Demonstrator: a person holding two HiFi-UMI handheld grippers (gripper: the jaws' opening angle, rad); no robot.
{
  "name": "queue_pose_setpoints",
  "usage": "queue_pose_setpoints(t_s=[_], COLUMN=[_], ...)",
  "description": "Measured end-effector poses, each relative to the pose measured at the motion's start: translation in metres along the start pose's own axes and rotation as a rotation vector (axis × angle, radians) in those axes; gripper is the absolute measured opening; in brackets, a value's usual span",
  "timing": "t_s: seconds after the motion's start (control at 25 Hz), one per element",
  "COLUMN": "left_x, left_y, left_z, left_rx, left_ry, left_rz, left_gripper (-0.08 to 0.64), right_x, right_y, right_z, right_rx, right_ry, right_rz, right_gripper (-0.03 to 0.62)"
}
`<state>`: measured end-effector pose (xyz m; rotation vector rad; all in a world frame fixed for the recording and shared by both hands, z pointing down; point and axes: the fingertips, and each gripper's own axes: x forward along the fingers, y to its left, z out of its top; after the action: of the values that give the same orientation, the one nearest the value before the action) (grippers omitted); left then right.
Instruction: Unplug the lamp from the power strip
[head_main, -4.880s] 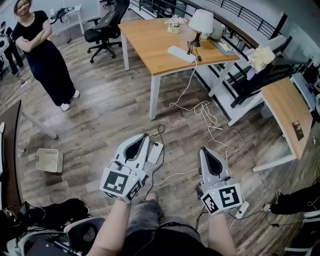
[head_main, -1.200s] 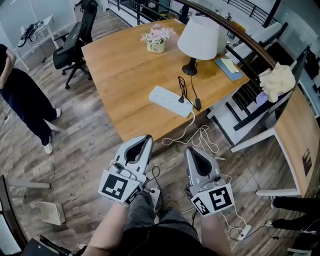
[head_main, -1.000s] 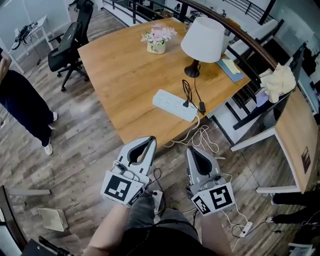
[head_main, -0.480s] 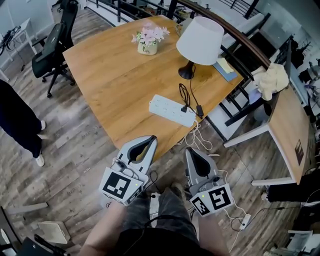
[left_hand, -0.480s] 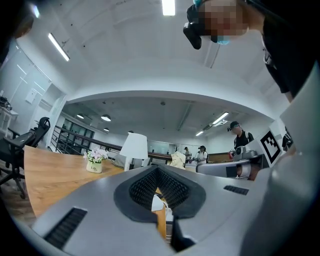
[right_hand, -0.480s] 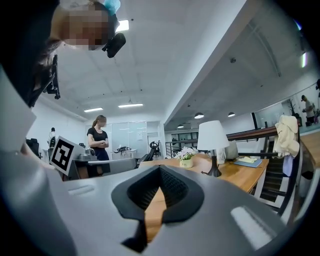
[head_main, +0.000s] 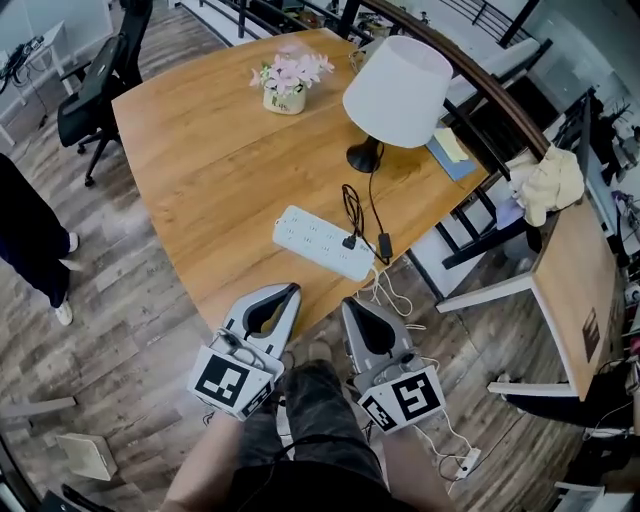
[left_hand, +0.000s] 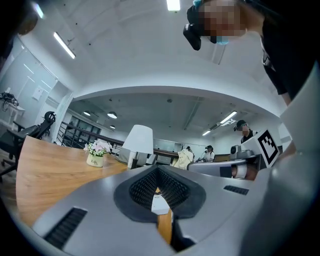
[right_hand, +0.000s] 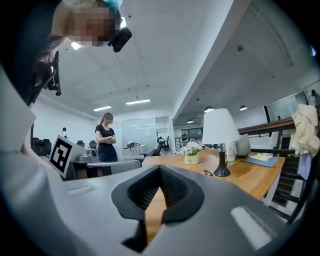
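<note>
Head view shows a wood table (head_main: 190, 150) with a white lamp (head_main: 398, 92) standing near its far side. The strip (head_main: 322, 242) lies flat on the table, in front of the lamp and close to the near edge. A black plug (head_main: 349, 241) sits in the strip, and a thin black cord (head_main: 372, 195) runs from the lamp's foot toward that end of it. The left gripper (head_main: 291, 288) and the right gripper (head_main: 347, 302) are side by side by the near edge of the table, apart from the strip. Each gripper's own view shows its two tips closed together, with nothing held between them. A small pot of flowers (head_main: 285, 82) stands farther back on the table
</note>
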<state>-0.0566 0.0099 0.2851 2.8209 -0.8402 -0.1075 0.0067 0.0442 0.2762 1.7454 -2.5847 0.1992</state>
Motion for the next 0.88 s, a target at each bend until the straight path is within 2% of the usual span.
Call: queue_pose_setpoints(t_s=[0.16, 0.36, 0.64, 0.88], left_x=[0.026, 0.056, 0.086, 0.104], left_y=[-0.002, -0.005, 0.004, 0.009], left_z=[-0.006, -0.029, -0.054, -0.075], left_rx=[-0.007, -0.024, -0.040, -0.060], left_ry=[0.008, 0.075, 0.135, 0.188], left_rz=[0.002, 0.018, 0.058, 0.058], left_gripper=[-0.003, -0.003, -0.003, -0.003], right_x=[0.011, 0.021, 0.038, 0.049], right_y=[-0.024, -0.052, -0.074, -0.091], right_z=[-0.005, -0.021, -0.045, -0.063], right_rx=[-0.008, -0.001, 0.015, -0.010], right_ry=[0.027, 0.062, 0.114, 0.161], right_rz=[0.043, 0.063, 0.092, 0.094], right_gripper=[0.008, 0.008, 0.008, 0.008])
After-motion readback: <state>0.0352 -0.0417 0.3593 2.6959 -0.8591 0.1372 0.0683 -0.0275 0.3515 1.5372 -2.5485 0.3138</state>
